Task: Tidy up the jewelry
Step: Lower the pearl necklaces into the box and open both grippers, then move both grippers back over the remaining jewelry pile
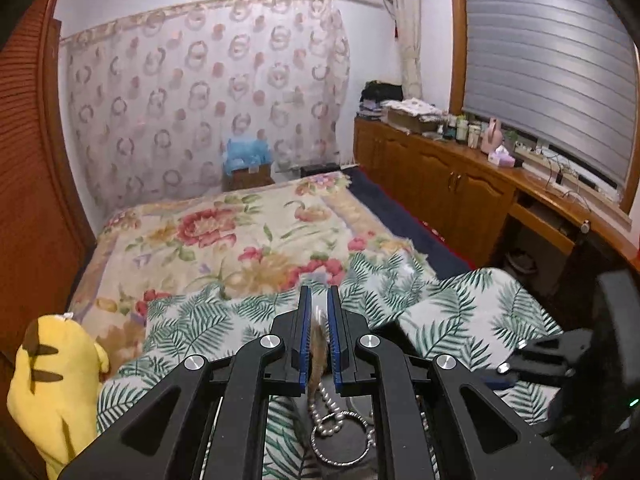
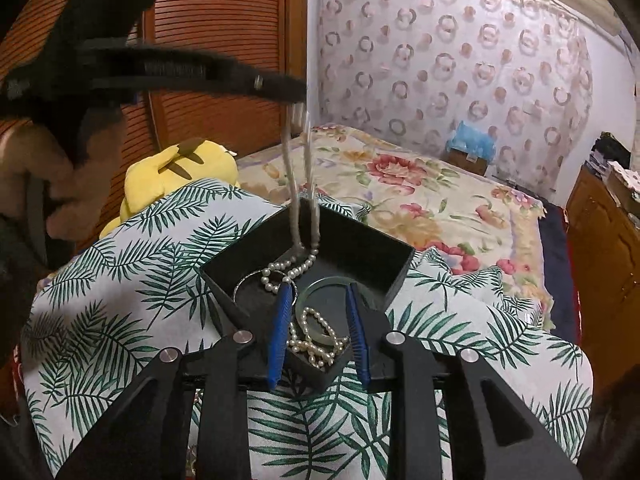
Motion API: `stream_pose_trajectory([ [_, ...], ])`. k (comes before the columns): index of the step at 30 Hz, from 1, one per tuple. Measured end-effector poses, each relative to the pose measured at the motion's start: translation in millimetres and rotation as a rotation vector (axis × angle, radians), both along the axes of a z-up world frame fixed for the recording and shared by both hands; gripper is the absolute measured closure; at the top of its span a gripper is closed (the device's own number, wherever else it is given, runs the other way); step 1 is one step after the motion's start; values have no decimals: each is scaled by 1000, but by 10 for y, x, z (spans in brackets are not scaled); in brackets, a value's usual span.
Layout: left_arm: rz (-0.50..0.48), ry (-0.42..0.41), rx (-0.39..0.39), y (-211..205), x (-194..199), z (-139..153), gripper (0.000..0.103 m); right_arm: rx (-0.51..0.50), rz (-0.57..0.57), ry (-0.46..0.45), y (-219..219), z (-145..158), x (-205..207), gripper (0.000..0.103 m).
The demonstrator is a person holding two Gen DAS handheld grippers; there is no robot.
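A black open jewelry box (image 2: 394,270) sits on the palm-leaf cloth. My left gripper (image 1: 319,300) is shut on a pearl necklace (image 1: 327,408) and holds it up. In the right wrist view the left gripper (image 2: 298,100) is above the box and the necklace (image 2: 298,200) hangs down, its lower end lying in the box. A silver twisted bangle (image 1: 362,454) lies under the pearls. My right gripper (image 2: 318,300) is open low over the box's near corner, around a green jade bangle (image 2: 320,286) and a pearl bracelet (image 2: 316,340), not touching them.
A yellow plush toy (image 2: 180,172) lies left of the box, also in the left wrist view (image 1: 52,384). The floral bedspread (image 1: 240,240) stretches beyond. A wooden cabinet (image 1: 460,184) with bottles runs along the right. A wooden wardrobe (image 2: 224,40) stands at left.
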State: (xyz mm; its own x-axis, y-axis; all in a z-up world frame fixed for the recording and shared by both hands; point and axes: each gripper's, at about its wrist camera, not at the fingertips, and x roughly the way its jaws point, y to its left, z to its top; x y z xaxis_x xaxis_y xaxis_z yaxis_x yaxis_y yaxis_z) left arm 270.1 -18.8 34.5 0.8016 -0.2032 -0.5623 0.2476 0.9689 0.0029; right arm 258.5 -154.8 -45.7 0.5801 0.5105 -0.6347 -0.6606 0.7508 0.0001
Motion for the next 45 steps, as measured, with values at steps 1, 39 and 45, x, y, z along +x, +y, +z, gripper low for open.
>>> stream_pose_trajectory([
  [1,7,3,10,10,-10,-36,93,3,-4,0,-21,2,-18,73],
  [39,-46,188,-59,-67,-1714,-1099,88,39,-94,81,-479,-339,-1156,73],
  [45,-38,204,-62,-37,-1821,-1177,88,34,-65,107,-351,-439,-1182,73],
])
